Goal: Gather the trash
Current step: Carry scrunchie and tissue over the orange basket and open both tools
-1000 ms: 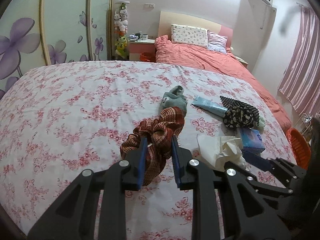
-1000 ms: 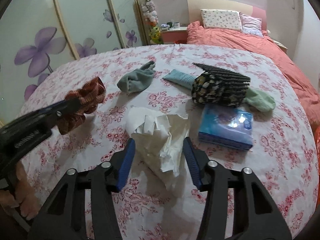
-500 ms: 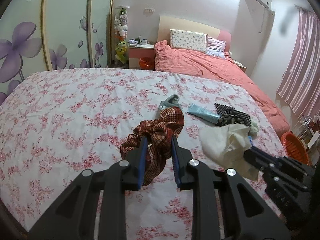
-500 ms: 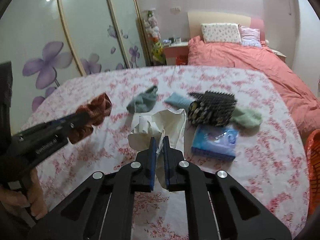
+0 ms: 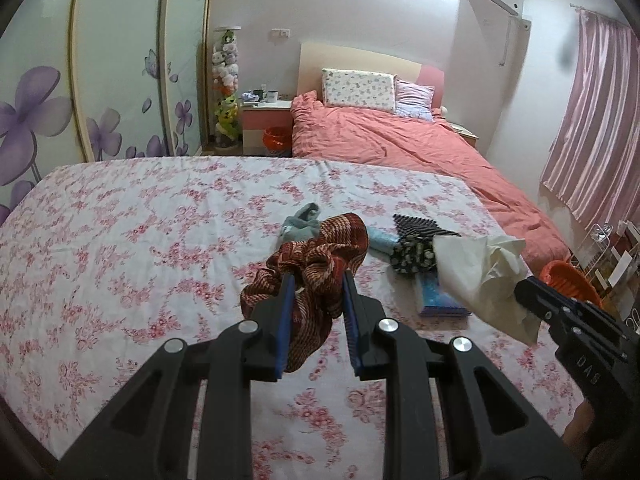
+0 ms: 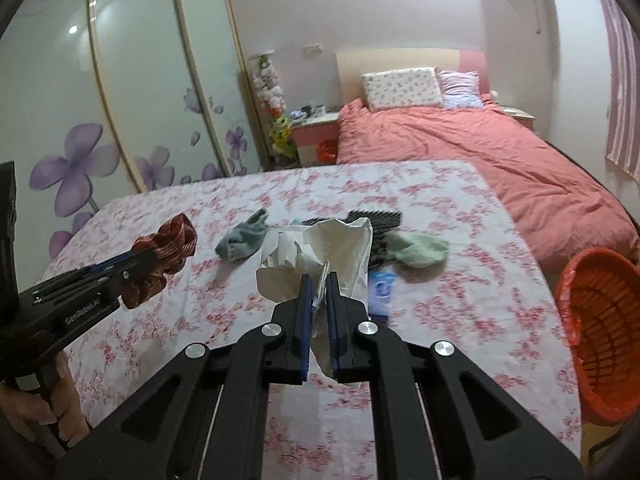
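My left gripper (image 5: 316, 284) is shut on a red-brown patterned cloth (image 5: 320, 260) and holds it above the floral bedsheet (image 5: 120, 240); the cloth also shows in the right wrist view (image 6: 164, 252). My right gripper (image 6: 318, 280) is shut on a crumpled white tissue (image 6: 320, 248) lifted off the bed; the tissue also shows in the left wrist view (image 5: 480, 276). An orange basket (image 6: 600, 336) stands off the bed's right edge.
On the bed lie a grey-blue sock (image 6: 240, 240), a green sock (image 6: 420, 250), a black patterned cloth (image 5: 414, 254), a blue tissue pack (image 5: 436, 300) and a light blue item (image 5: 378, 238). A red-covered bed (image 6: 480, 152) stands behind.
My right gripper closed on the white tissue and lifted it off the bed, moving up and back. My left gripper rose further with the red-brown cloth.
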A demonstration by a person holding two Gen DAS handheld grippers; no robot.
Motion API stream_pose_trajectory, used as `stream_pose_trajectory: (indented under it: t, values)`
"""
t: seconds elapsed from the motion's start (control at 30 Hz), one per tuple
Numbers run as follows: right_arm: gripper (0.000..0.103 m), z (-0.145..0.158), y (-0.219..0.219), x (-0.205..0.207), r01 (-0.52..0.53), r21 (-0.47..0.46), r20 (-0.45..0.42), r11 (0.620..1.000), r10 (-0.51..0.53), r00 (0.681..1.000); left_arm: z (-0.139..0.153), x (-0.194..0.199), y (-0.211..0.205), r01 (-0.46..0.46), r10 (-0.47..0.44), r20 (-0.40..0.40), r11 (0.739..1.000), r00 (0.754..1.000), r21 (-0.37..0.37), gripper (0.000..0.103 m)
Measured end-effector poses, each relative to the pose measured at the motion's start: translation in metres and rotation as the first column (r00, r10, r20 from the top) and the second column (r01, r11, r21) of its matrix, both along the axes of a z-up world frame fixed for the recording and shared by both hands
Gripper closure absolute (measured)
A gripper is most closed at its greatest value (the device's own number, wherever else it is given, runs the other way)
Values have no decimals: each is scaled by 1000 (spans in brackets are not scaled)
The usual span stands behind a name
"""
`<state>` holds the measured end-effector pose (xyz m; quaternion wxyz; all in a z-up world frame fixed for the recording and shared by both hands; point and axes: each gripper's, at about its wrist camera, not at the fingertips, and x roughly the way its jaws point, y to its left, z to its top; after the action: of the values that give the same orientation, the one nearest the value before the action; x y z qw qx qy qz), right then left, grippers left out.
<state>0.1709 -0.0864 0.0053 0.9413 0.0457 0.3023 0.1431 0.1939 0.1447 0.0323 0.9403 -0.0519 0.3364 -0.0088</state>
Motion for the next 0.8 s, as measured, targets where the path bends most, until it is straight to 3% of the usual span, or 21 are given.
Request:
stream_pose_trajectory:
  t: [0.4, 0.8]
  values:
    - [95, 32, -61, -27, 168, 50, 150, 984, -174, 973, 28, -10, -50, 81, -81, 56, 997, 995, -14, 79]
    - [95, 24, -124, -37, 338, 97, 140, 936, -349, 926, 40, -8, -138, 259, -254, 87, 964, 963, -56, 79]
